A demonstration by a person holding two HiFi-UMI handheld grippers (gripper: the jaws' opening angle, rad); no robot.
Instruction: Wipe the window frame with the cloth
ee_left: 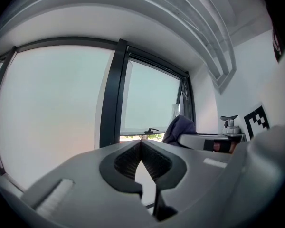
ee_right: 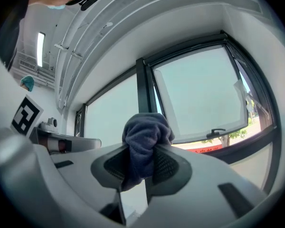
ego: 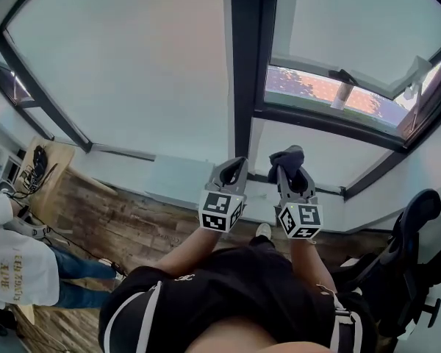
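A dark blue cloth (ee_right: 143,141) is bunched between the jaws of my right gripper (ee_right: 141,163), which is shut on it. In the head view that cloth (ego: 288,157) pokes out above the right gripper (ego: 292,172), just short of the dark window frame (ego: 246,65). My left gripper (ego: 232,170) stands beside it to the left, tips touching, nothing held; from its own camera the left gripper (ee_left: 141,155) is shut and the cloth (ee_left: 179,127) shows at its right. The vertical frame post (ee_left: 111,94) rises ahead. A tilted-open sash (ego: 353,57) sits upper right.
A window handle (ego: 343,76) sticks out on the open sash. A black office chair (ego: 408,256) stands at the right. At the left are a person in a white shirt (ego: 15,263) and a wooden table (ego: 44,168). The floor (ego: 110,219) is wood plank.
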